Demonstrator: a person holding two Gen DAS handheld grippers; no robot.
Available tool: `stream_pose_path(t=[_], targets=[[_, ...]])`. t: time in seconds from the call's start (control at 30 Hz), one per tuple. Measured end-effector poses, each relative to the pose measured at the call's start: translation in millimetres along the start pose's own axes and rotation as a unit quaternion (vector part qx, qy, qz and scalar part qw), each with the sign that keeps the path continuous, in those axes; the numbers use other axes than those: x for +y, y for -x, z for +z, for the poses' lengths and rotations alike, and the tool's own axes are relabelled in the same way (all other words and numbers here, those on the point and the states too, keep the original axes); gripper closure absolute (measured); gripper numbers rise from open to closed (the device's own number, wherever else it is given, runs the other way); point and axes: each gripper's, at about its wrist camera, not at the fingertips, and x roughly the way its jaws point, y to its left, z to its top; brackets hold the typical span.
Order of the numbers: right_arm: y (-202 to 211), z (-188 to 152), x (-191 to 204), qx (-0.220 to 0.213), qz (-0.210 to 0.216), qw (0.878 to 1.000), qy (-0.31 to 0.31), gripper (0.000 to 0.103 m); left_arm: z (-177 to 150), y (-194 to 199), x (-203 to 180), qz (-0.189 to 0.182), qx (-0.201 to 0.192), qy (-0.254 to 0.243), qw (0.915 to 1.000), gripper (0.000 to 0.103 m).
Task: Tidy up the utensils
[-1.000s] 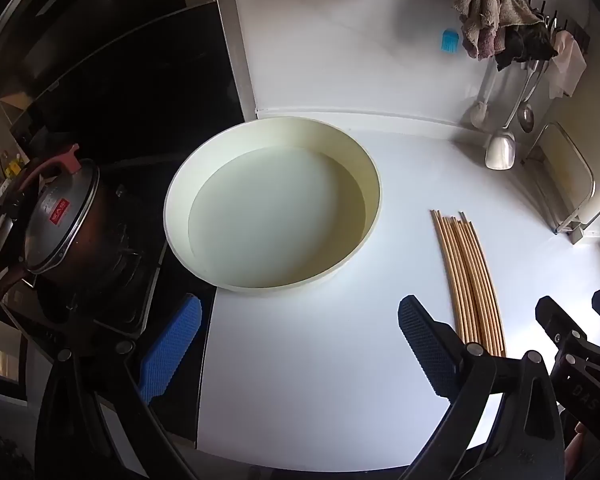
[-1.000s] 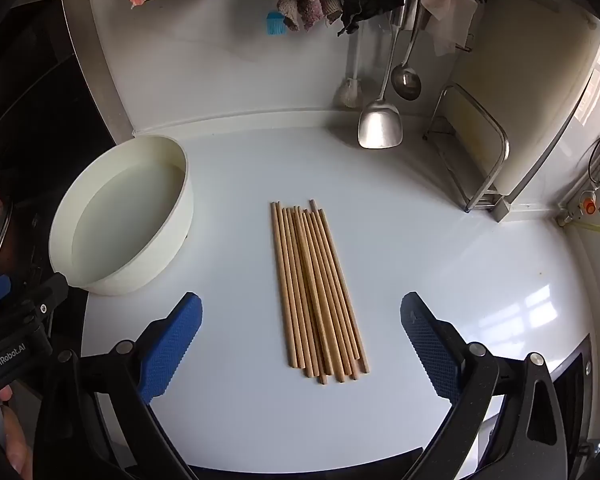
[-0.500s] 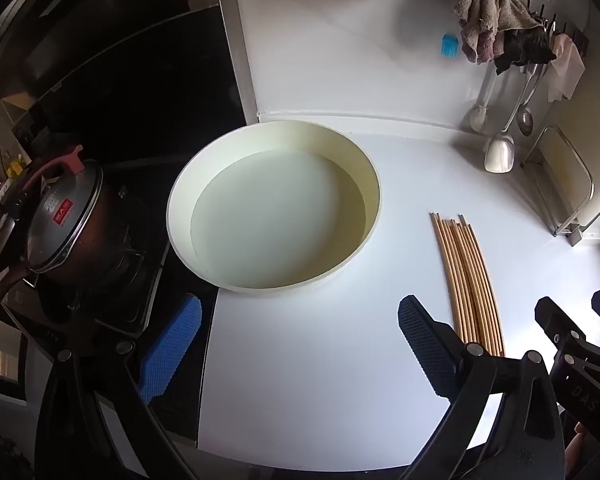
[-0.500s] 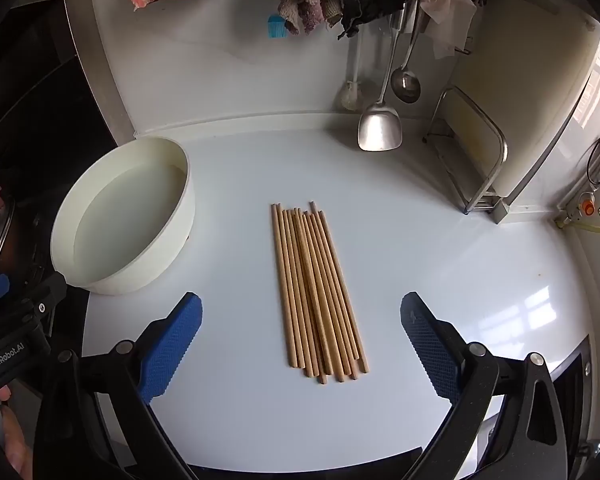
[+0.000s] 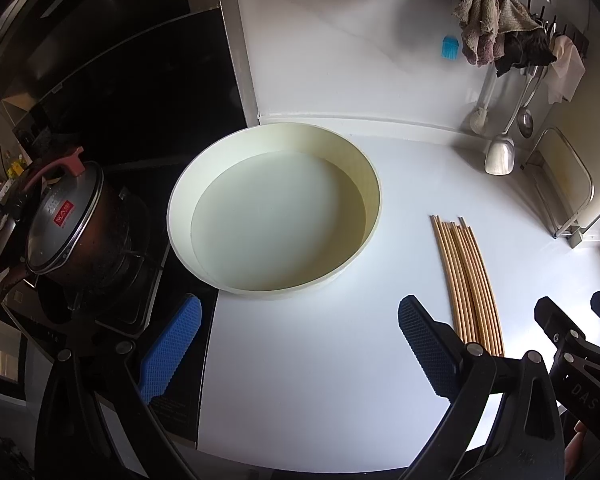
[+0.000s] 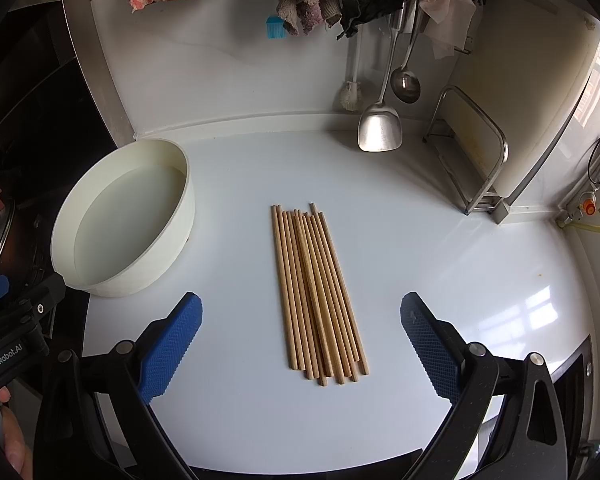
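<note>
- The left tool (image 5: 298, 350) is held wide open and empty over the white table (image 5: 320, 380), the round cream basin (image 5: 274, 208) just ahead of it.
- The wooden chopsticks (image 6: 316, 292) are laid in a bundle between and ahead of the fingers of the right tool (image 6: 300, 346), which is spread open and empty.

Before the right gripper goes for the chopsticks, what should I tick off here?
1. Right gripper open, fingers either side of the bundle: ok.
2. Chopsticks lying together on the counter, nothing on top: ok.
3. Basin holds no utensils, apart from the chopsticks: ok.
4. Left gripper open, holding nothing: ok.
5. Chopstick near ends flush: not ok, staggered.
6. Chopstick count: cannot tell, some overlap.
</note>
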Motion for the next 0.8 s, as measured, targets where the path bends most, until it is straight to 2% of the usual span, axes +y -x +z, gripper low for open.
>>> stream_pose_path(t=[0.8], targets=[[-0.2, 1.4, 1.1, 0.002, 0.001, 1.0, -0.002, 0.008, 1.8, -0.8, 4.6, -0.001, -0.002, 0.002, 1.0, 0.006]])
